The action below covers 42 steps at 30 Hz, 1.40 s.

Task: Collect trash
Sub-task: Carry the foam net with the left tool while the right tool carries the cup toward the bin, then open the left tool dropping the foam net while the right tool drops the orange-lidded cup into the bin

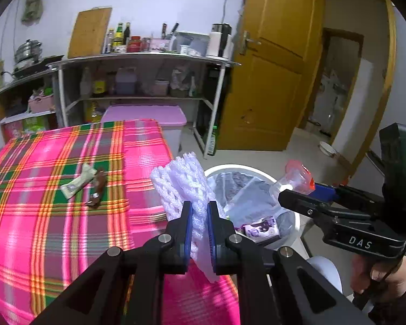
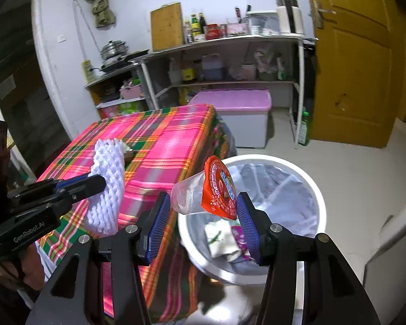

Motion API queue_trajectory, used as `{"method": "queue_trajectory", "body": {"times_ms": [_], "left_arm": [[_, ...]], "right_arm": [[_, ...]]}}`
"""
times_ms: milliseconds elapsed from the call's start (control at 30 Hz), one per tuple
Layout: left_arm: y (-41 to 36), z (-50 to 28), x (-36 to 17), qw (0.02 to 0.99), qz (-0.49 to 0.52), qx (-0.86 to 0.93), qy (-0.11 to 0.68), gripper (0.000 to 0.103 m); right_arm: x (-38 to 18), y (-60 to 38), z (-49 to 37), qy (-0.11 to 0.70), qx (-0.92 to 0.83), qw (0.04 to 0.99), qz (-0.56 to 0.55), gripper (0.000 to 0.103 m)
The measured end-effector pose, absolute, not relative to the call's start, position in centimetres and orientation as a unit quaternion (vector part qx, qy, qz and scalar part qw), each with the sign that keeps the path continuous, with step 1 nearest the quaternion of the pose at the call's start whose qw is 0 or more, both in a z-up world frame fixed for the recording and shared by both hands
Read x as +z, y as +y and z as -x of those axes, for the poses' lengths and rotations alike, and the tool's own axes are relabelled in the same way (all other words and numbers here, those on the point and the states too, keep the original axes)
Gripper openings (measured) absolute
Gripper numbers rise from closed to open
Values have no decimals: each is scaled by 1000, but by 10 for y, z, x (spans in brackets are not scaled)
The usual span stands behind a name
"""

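Left wrist view: left tongs (image 1: 200, 216) nearly shut, blue pads pinching a white foam fruit net (image 1: 182, 187), net standing up between the fingers over the edge of the tabletop (image 1: 40, 216) with its pink plaid cloth. Farther back on that cloth, two wrappers lying side by side and touching: a pale wrapper (image 1: 78, 180) and a brown wrapper (image 1: 97, 187). Just right of the tabletop, on the floor, a white trash bin (image 1: 292, 216) lined with a clear bag, with some packaging already inside. Right tongs (image 1: 297, 192) seen from the side above the bin, carrying a clear plastic cup (image 1: 297, 176) with a red foil lid. Right wrist view: right tongs (image 2: 203, 211) about half open, pads closed on the cup (image 2: 186, 195), its base against the left pad and the peeled red lid (image 2: 220, 189) against the right, cup lying sideways just above the near rim of the bin (image 2: 319, 189). Left tongs (image 2: 100, 182) at the left, clamped on the foam net (image 2: 108, 181) over the tabletop (image 2: 170, 140). Behind, a metal shelf (image 2: 230, 40) with bottles and a yellow door (image 2: 360, 54).
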<state>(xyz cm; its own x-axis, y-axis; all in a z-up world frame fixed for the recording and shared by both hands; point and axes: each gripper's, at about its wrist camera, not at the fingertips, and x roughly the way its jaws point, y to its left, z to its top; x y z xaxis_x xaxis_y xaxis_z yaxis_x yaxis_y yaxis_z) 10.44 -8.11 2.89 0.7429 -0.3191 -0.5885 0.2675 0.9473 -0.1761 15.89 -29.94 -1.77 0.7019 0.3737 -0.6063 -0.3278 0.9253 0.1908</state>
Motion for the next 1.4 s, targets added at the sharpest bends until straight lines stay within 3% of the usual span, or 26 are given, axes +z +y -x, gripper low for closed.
{"method": "queue_trajectory", "body": {"times_ms": [1000, 1100, 1233, 1400], "left_arm": [[-162, -210, -48, 877, 4, -216, 430, 11], [-166, -218, -57, 868, 3, -220, 446, 15], [-167, -224, -66, 861, 10, -217, 459, 35], [-162, -222, -62, 865, 21, -214, 454, 37]], "right_arm": [[-102, -357, -224, 436, 136, 887, -70, 52], [-108, -358, -227, 441, 131, 885, -71, 55], [-109, -359, -227, 440, 129, 886, -69, 58], [-102, -360, -224, 429, 129, 891, -72, 58]]}}
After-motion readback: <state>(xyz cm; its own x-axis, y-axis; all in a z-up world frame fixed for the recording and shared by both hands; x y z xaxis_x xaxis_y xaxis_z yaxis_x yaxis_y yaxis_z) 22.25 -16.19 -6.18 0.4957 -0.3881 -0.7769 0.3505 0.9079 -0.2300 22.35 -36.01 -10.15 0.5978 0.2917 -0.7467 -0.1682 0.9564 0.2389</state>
